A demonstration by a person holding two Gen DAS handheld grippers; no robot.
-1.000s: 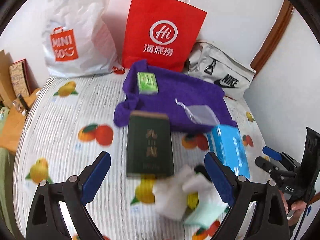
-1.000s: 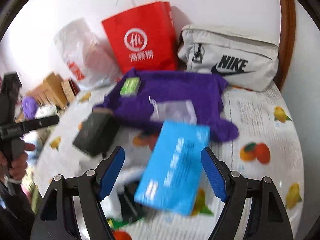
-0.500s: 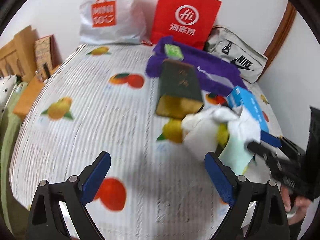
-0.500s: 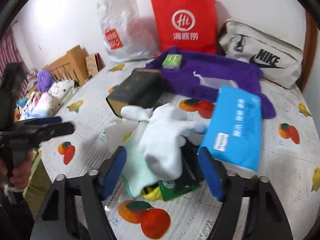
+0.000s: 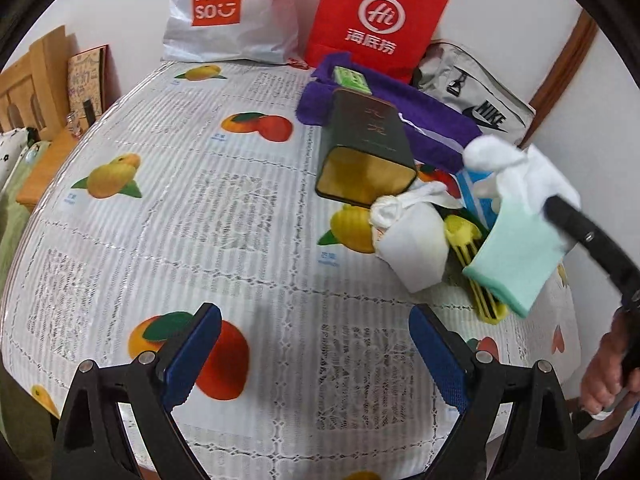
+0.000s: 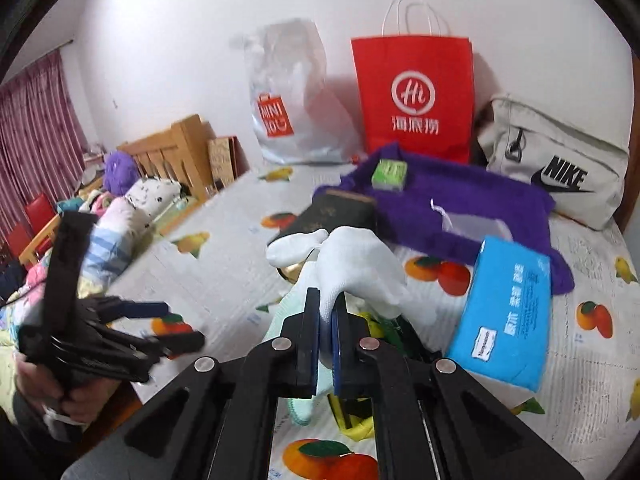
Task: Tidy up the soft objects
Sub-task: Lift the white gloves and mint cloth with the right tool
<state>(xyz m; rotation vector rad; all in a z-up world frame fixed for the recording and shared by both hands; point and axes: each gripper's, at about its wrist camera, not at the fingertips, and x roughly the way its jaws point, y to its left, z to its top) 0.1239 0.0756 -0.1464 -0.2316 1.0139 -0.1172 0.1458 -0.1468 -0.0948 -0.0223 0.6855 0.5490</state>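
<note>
Right tongs (image 6: 326, 312) are clamped tight on a white glove (image 6: 356, 264), with a mint cloth (image 6: 294, 320) caught under it; pinch is at the glove's edge, probably so the soft stuff lifts free of the clutter. Glove hangs just above the pile at the bench's (image 5: 240, 220) right side. Its long axis runs away from the tongs, fingers pointing up-left toward the far wall. Left tongs (image 5: 316, 356) are spread wide with nothing between them, hovering over bare bench, likely waiting to help. Under the glove: yellow rack (image 5: 468, 240), white bundle (image 5: 412, 240). Beyond: blue pack (image 6: 508, 308), dark box (image 5: 366, 148) lying lengthwise, purple towel (image 6: 472, 208). Farthest: red bag (image 6: 414, 96) against the wall.
</note>
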